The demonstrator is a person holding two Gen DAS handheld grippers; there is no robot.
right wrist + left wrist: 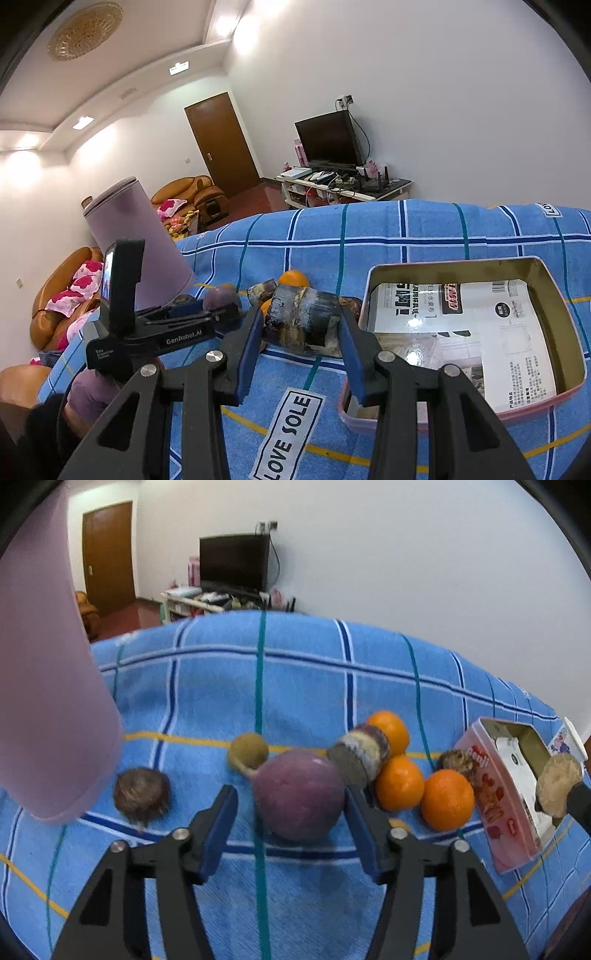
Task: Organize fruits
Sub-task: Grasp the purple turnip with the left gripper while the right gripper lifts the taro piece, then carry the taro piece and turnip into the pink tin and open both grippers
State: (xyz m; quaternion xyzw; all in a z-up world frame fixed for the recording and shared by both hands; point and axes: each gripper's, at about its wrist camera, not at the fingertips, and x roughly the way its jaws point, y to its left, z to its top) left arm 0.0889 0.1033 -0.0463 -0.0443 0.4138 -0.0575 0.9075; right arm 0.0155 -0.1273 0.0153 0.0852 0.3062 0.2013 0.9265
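Gripping a dark cut stalk piece (pixel 304 321), the right gripper (pixel 301 332) hovers beside the pink tin (pixel 569 314), while the left gripper (pixel 290 812) stands spread around a purple fruit (pixel 297 794), pads not visibly pressing. A clumsy squeeze might roll it into the oranges (pixel 400 782).

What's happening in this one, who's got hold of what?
A person works two handheld tongs over a blue checked cloth strewn with fruit. The right tongs are shut on a dark cut stalk piece, held just beside the open pink tin, which holds only papers so far. The left tongs straddle a round purple fruit lying on the cloth; the pads look not quite pressed on it. Three oranges and other pieces lie on the cloth.
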